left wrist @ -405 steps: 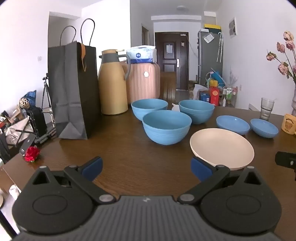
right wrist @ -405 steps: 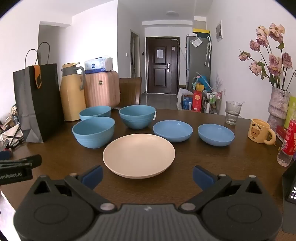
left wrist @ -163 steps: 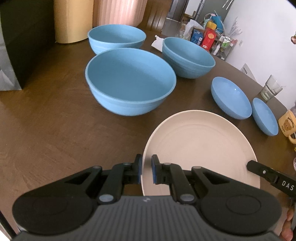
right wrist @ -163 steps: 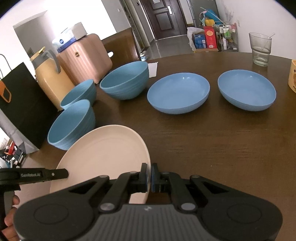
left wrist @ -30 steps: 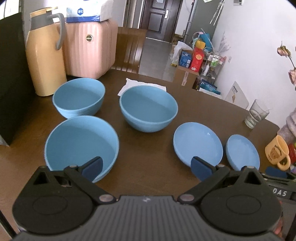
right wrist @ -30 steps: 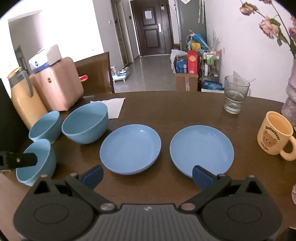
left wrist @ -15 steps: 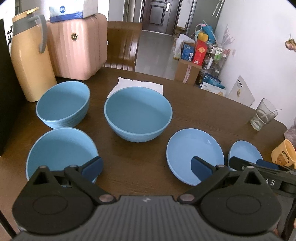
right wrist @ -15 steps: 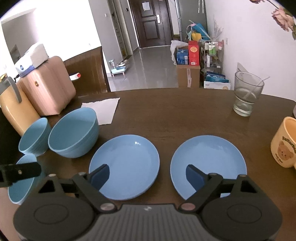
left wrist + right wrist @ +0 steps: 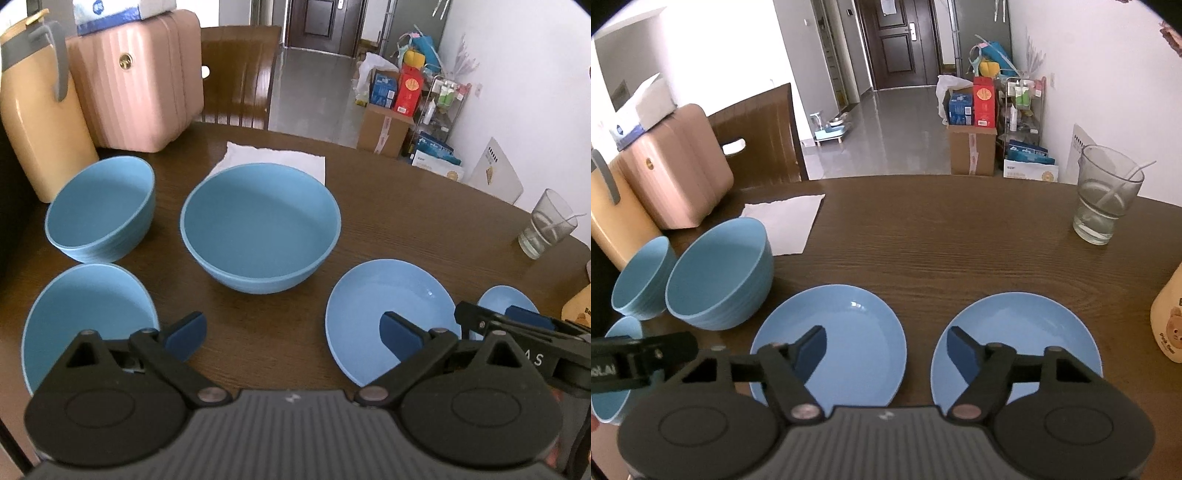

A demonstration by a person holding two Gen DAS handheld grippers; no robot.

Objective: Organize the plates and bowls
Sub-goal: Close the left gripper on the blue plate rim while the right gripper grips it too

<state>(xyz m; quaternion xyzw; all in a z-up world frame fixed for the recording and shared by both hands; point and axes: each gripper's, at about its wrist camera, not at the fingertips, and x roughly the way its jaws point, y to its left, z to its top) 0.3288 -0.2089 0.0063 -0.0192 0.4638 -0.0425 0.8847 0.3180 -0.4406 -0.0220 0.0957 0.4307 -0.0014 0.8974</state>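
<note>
**Both grippers over the blue dishes, nothing held**

Left gripper [image 9: 291,334]: jaws spread wide, empty. It hangs above bare dark brown wooden surface [image 9: 406,218], between the near blue bowl [image 9: 85,317] at its 9 o'clock and the left shallow round blue plate [image 9: 391,314] at its 3 o'clock. The large ribbed blue bowl [image 9: 260,225] sits at 12 o'clock; a smaller blue bowl [image 9: 99,206] sits at 10 o'clock, just beside a tan jug with grey handle [image 9: 40,110]. A white paper napkin [image 9: 273,158] lies behind the large bowl.

Right gripper [image 9: 886,349]: jaws have just been closing, now part open, nothing between the pads. Its left pad overlies the left plate; its right pad overlies the right shallow round blue plate [image 9: 1027,332]. The two plates lie side by side, apart, flat on the surface. A clear glass tumbler holding a stirrer [image 9: 1104,195] stands at 2 o'clock, well apart. A cream mug with a bear print [image 9: 1169,321] is at 3 o'clock, cut off by the frame edge.
</note>
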